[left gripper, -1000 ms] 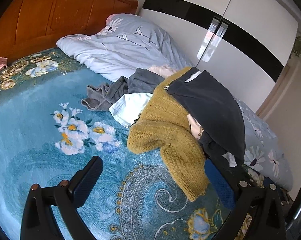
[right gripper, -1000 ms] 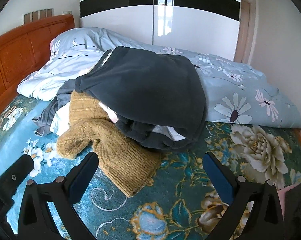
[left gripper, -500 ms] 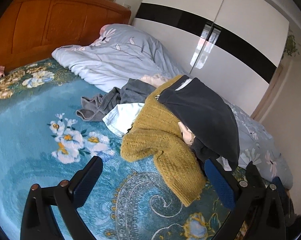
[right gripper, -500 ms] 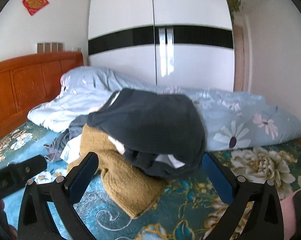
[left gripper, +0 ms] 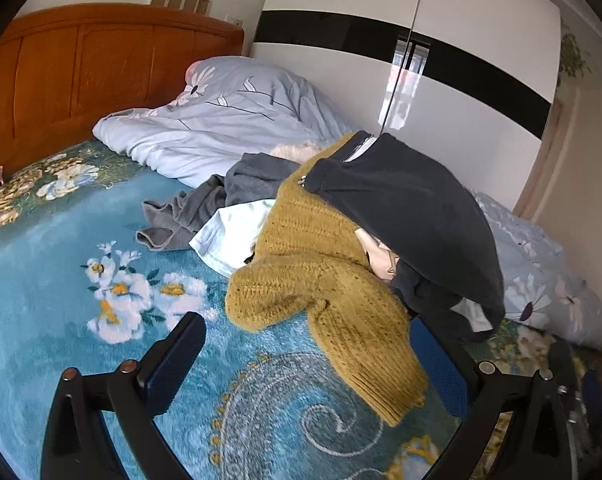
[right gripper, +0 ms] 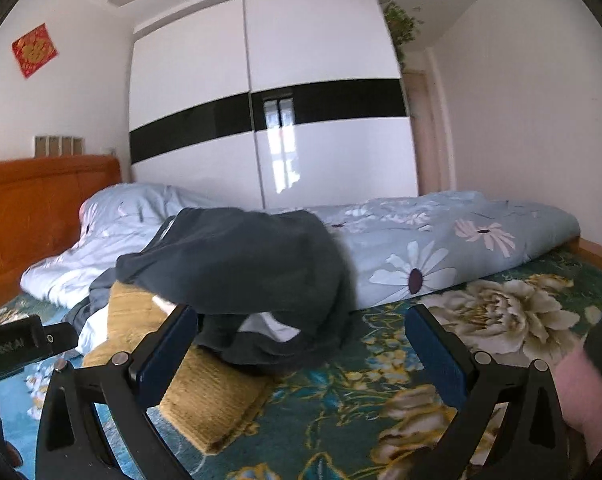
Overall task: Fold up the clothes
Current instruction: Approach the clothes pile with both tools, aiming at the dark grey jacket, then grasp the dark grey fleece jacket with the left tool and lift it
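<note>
A pile of clothes lies on the bed. A dark navy garment (left gripper: 413, 208) lies on top, over a mustard knit sweater (left gripper: 321, 272), a grey garment (left gripper: 221, 192) and a pale blue one (left gripper: 233, 236). My left gripper (left gripper: 305, 356) is open and empty, just short of the sweater's near sleeve. My right gripper (right gripper: 301, 344) is open and empty, low over the bed, with the navy garment (right gripper: 237, 264) and the sweater (right gripper: 209, 396) right in front of its jaws.
The bed has a teal floral blanket (left gripper: 61, 280). A light blue flowered duvet (right gripper: 441, 248) is bunched along the far side. A wooden headboard (left gripper: 81, 68) stands at the left, a white wardrobe (right gripper: 281, 120) behind the bed. The left gripper's body (right gripper: 17, 344) shows in the right wrist view.
Both grippers dropped lower and closer to the clothes pile. The right wrist view tilted up to show more of the wardrobe and ceiling. Both stayed open.
</note>
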A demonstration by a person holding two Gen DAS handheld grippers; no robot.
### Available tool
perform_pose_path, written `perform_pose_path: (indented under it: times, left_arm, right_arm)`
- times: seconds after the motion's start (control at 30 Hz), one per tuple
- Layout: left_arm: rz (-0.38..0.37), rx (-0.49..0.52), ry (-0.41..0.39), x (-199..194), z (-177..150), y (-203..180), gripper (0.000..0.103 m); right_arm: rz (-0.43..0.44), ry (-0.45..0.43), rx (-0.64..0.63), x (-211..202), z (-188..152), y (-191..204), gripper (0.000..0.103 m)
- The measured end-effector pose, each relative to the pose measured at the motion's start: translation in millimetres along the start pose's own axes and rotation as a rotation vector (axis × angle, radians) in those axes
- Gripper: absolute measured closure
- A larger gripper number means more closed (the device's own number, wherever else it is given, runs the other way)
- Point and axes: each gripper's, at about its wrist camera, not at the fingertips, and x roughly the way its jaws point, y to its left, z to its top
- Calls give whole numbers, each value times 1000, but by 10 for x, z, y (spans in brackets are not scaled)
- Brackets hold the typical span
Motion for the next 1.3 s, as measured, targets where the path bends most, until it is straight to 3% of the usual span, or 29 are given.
perform_pose_path:
  times: [0.3, 0.57, 1.0, 1.17, 1.3]
  left_arm:
    - [-7, 155, 6, 127, 13, -197, 0]
    - [-66, 160, 17, 132, 41, -303, 0]
    - [-101, 209, 22, 106, 21, -463, 0]
    - [-258, 85, 106, 201, 124, -342, 0]
    - [-223, 205, 233, 473, 240, -530, 0]
  right_arm:
    - [35, -6, 6, -20, -66, -67, 0]
    - [32, 58, 55, 60, -105, -199, 0]
    - [71, 89, 17, 73, -122, -92, 0]
    - [83, 102, 36, 66, -126, -144, 0]
    - [77, 96, 62, 40, -123, -202, 0]
